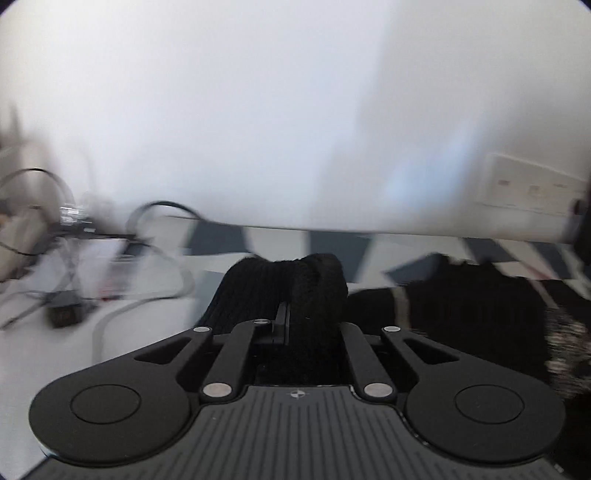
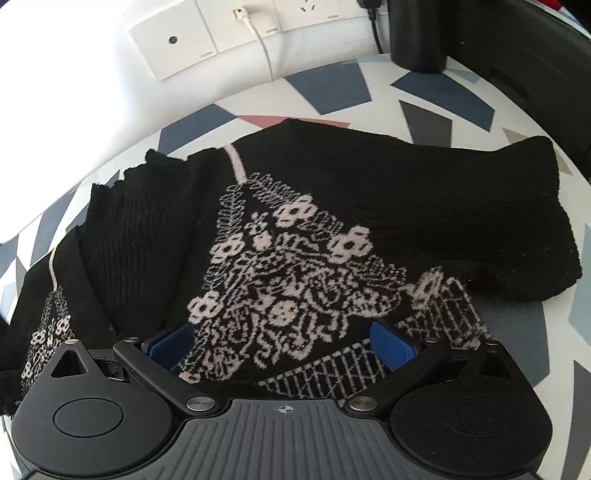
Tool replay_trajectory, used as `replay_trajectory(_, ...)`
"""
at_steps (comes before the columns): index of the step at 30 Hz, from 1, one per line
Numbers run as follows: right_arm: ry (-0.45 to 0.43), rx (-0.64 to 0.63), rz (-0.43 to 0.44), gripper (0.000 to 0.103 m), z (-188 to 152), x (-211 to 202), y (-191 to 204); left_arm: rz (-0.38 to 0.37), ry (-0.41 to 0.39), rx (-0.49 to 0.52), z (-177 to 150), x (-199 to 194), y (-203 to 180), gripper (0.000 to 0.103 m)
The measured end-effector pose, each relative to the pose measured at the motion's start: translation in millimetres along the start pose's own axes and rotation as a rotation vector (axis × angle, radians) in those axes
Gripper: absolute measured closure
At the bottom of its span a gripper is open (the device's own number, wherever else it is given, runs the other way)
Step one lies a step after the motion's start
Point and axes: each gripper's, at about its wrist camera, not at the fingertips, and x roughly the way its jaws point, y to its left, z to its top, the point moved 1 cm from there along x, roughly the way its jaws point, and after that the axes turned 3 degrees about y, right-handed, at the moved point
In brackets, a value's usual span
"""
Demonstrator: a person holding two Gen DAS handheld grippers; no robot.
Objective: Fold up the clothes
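**Left gripper clamped on knit, right gripper spread over it**

Left gripper I see pinched shut on a ribbed fold of the black sweater, bunched directly ahead of it. Right gripper stands apart, fingers straddling the sweater's white patterned part on the tablecloth.

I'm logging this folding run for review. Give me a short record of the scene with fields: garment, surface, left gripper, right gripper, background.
garment: black knit sweater with a pale floral pattern, lying partly folded
surface: tabletop with blue, grey and pink shapes
left gripper: left gripper shut on a bunched black part of the sweater
right gripper: right gripper open, over the patterned area
background: wall sockets, white cable plugged in
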Motion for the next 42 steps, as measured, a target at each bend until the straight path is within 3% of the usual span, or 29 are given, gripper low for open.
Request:
replay_trajectory(2, -0.005, 0.002, -0.018, 0.001, 1.9, 0.9, -3.0, -0.1, 0.073, 0.016, -12.7, 14.9, -24.3, 0.096)
replay_trajectory(6, -0.013, 0.004, -0.028, 0.001, 1.5, 1.3, -10.1, -0.137, 0.164, 0.023, -36.7, 40.1, -51.2, 0.096)
replay_trajectory(9, -0.016, -0.013, -0.028, 0.001, -0.5, 0.7, -12.3, -0.136, 0.198, 0.046, -43.4, 47.5, -55.9, 0.096)
replay_trajectory(13, -0.019, -0.028, -0.033, 0.001, -2.9, 0.5, -11.5, -0.115, 0.186, 0.062, -37.1, 35.3, -49.4, 0.087)
replay_trajectory(15, -0.015, -0.021, -0.024, 0.001, -2.5, -0.4, -10.3, -0.104, 0.136, 0.059, -36.0, 15.0, -39.5, 0.078)
replay_trajectory(17, -0.014, -0.006, 0.018, 0.003, -0.6, -3.7, -9.2, -0.079, 0.079, 0.064, -38.0, -5.6, -26.7, 0.052)
replay_trajectory(19, -0.019, -0.001, 0.066, 0.005, 1.3, -8.3, -5.6, -0.061, 0.028, 0.064, -43.7, -24.0, -13.0, 0.034)
replay_trajectory(23, -0.015, -0.029, 0.158, 0.005, 4.9, -13.5, 10.3, -0.04, 0.01, 0.059, -57.3, -41.1, 9.2, 0.026)
replay_trajectory(28, 0.046, -0.042, 0.288, 0.014, 5.3, -5.0, 35.1, 0.033, 0.068, 0.005, -72.9, -29.7, 27.1, 0.025)
replay_trajectory(34, 0.067, -0.137, 0.314, 0.017, -2.0, 0.0, 71.9, 0.132, 0.066, 0.052, -85.0, -26.3, 30.8, 0.024)
replay_trajectory(39, 0.064, -0.229, 0.39, 0.017, -9.5, 1.0, 104.2, 0.136, 0.082, -0.085, -85.7, -21.6, 51.2, 0.025)
replay_trajectory(42, 0.084, -0.193, 0.455, 0.023, -7.4, 10.3, 123.2, 0.185, 0.1, -0.091, -89.1, -14.9, 56.8, 0.024)
